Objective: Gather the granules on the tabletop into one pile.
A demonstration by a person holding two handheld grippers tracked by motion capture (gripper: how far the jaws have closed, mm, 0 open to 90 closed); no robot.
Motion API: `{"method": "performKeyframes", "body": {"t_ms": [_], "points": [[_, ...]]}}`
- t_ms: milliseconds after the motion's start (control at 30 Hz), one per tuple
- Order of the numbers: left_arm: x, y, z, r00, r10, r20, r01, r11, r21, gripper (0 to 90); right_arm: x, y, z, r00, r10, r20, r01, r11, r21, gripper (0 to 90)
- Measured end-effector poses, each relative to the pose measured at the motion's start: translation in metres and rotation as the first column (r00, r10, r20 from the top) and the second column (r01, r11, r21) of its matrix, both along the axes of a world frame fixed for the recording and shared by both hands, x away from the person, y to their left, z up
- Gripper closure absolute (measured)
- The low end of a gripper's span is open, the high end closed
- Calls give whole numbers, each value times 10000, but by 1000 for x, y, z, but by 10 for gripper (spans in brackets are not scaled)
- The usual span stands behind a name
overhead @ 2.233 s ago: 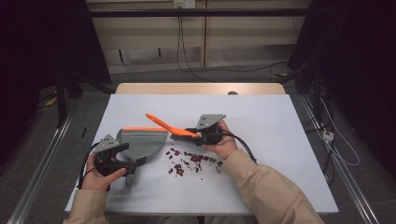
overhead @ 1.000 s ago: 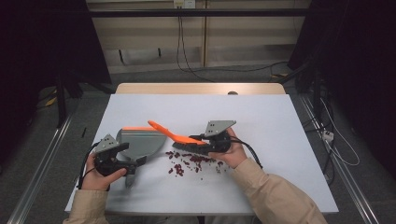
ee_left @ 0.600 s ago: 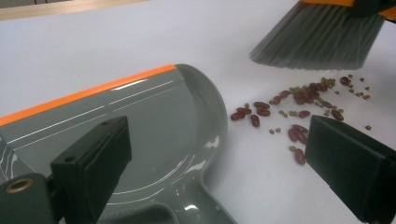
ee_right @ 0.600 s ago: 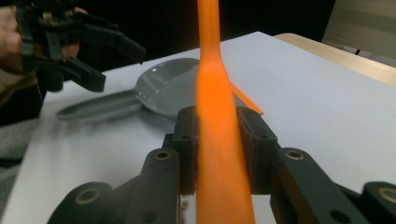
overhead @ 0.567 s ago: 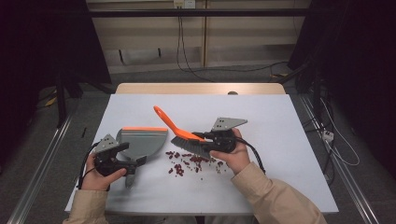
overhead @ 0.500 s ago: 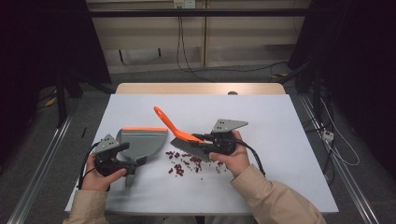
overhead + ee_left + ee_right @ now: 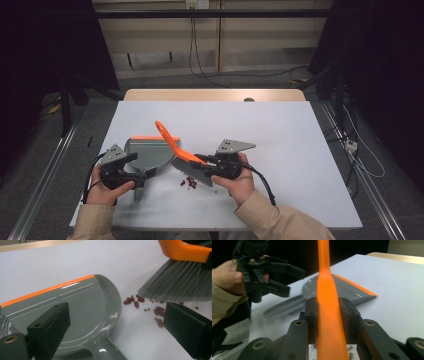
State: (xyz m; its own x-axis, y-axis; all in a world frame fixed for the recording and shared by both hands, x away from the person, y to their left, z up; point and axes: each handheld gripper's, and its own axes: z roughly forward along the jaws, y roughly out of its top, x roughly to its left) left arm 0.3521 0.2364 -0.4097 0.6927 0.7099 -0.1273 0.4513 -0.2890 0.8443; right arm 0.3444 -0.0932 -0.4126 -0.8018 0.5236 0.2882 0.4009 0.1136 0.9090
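Sweeping step was in hand. The brush was clamped in the right gripper, bristles on the beans beside the dustpan. The left gripper was held wide open over the pan's handle. Next, a stroke toward the pan was judged needed.

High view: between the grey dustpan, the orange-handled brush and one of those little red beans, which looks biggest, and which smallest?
1. Dustpan, the broadest of the three.
2. Brush; its length comes close to the dustpan's, but it is much narrower.
3. A single bean, just a speck beside the bristles.
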Motion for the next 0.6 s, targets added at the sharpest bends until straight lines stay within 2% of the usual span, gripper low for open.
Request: {"method": "performKeyframes", "body": {"t_ms": [200,300,400,467,500,533,600], "points": [[0,1,0,10000,39,-37,-39,10000,8,72,-8,19,-5,9996,66,-290,-60,9998,205,714],[0,2,0,10000,80,-39,-81,10000,-48,72,-12,25,-12,9980,115,-623,-101,9997,215,714],[0,4,1,9999,114,11,-114,9999,-33,72,-13,28,-20,9932,132,-1153,-112,9998,179,714],[0,5,1,9999,144,9,-144,9999,-35,72,-13,28,-26,9888,5,-1492,-4,10000,11,714],[0,5,0,9999,125,5,-125,9999,-22,72,-13,28,-29,9876,-56,-1566,30,9999,-171,713],[0,4,0,9999,128,-7,-128,9999,-21,72,-12,27,-30,9896,-303,-1404,257,9991,-345,714],[0,4,0,10000,92,-13,-92,10000,-17,72,-9,24,-30,9853,-496,-1636,430,9981,-434,715]]}}
